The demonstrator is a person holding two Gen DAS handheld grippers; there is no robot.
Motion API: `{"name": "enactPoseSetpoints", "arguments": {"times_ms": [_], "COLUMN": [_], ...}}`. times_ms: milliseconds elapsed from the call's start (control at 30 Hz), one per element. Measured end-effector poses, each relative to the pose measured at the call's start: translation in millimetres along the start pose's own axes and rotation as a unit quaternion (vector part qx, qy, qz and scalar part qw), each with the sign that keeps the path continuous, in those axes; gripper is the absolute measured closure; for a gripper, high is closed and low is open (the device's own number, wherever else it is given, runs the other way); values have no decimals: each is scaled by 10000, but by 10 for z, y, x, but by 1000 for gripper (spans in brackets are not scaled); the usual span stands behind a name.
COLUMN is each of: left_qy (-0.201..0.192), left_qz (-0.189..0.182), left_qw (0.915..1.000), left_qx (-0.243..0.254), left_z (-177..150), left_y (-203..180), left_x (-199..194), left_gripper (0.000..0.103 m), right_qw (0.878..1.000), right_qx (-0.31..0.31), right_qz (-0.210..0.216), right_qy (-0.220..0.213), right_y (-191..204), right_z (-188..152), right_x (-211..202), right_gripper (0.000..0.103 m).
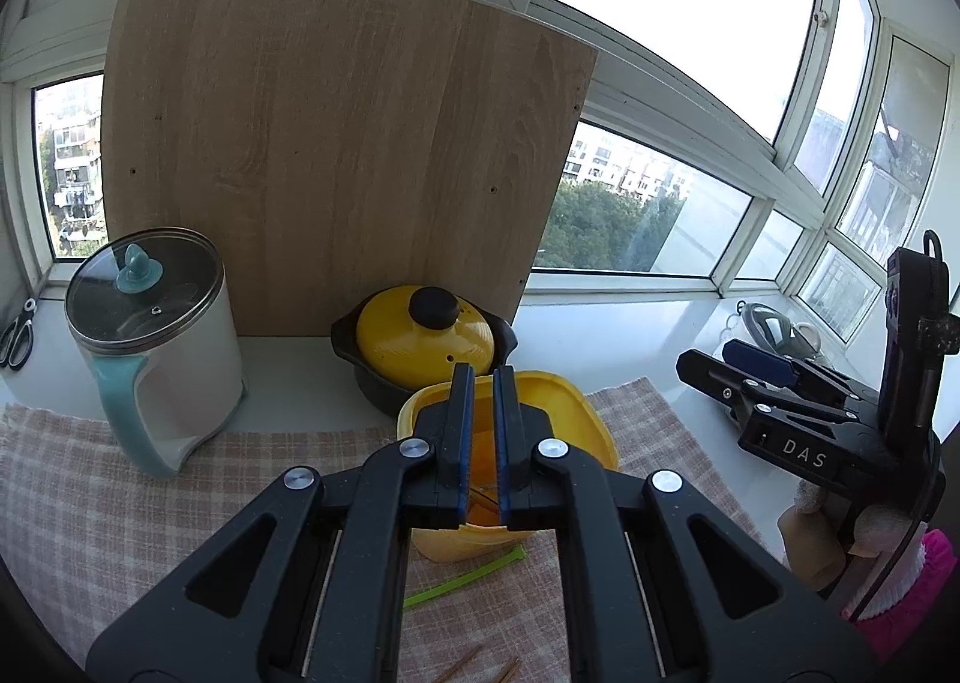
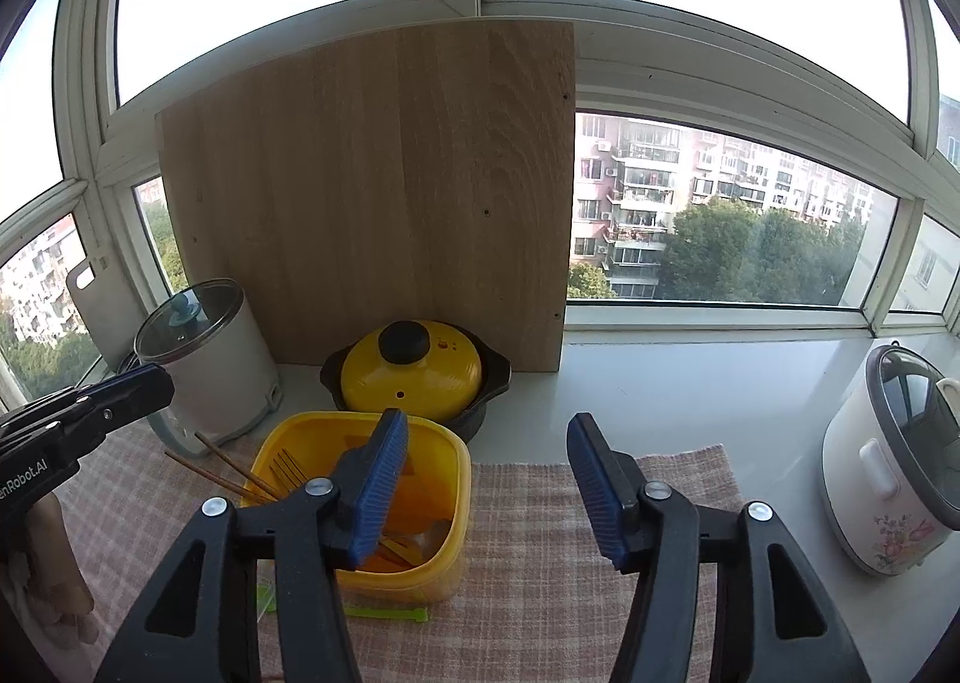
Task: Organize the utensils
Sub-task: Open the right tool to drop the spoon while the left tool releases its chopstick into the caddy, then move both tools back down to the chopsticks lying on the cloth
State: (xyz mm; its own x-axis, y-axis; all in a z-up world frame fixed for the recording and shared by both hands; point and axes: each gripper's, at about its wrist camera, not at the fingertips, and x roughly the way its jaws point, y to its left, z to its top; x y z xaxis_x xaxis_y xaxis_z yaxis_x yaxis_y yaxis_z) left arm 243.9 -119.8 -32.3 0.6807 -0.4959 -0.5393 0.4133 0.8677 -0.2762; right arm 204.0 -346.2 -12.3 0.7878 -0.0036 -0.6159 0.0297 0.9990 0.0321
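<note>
- left hand-held gripper fills its own view, jaws pressed nearly together, nothing visible between the pads, poised over the yellow container.
- right hand-held gripper has jaws spread wide, nothing between them; left pad sits over the container, right pad over the checked cloth.
- yellow container rests on the cloth on the counter, open-topped; a fork and chopsticks lean out of its left side, more pieces lie in the bottom but too hidden to name.
- green strip lies on the cloth just in front of the container.
- yellow-lidded pot sits just behind the container, against the upright wooden board.
- white kettle with glass lid stands to the left, white rice cooker far right.
</note>
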Motion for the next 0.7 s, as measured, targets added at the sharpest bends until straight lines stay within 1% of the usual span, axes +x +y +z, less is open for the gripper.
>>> {"name": "enactPoseSetpoints", "arguments": {"times_ms": [100, 167, 233, 367, 400, 467, 500, 700], "left_qy": [44, 84, 133, 300, 369, 503, 553, 981], "left_qz": [-43, -58, -44, 29, 24, -2, -10, 12], "left_qw": [10000, 9999, 9998, 9988, 9985, 9979, 9976, 9930], "left_qx": [2, 19, 109, 383, 409, 412, 409, 664], "left_z": [-43, -88, -138, -293, -332, -420, -462, -730], "left_y": [36, 62, 83, 144, 170, 242, 279, 453], "left_x": [-85, -142, -193, -311, -336, -398, -427, -518], "left_gripper": [100, 100, 100, 99, 95, 62, 58, 58], "right_qw": [10000, 9999, 9998, 9997, 9996, 9992, 9989, 9960], "right_qx": [14, 63, 136, 223, 256, 357, 412, 770], "right_qz": [-38, -31, 4, 68, 90, 135, 151, 147], "right_qy": [-54, -92, -112, -12, 26, 134, 181, 423], "right_y": [6, 9, 11, 28, 30, 32, 30, 23], "right_z": [-56, -98, -148, -276, -313, -409, -451, -751], "right_x": [-135, -228, -321, -475, -505, -571, -594, -755], "right_gripper": [30, 21, 16, 14, 14, 13, 13, 13]}}
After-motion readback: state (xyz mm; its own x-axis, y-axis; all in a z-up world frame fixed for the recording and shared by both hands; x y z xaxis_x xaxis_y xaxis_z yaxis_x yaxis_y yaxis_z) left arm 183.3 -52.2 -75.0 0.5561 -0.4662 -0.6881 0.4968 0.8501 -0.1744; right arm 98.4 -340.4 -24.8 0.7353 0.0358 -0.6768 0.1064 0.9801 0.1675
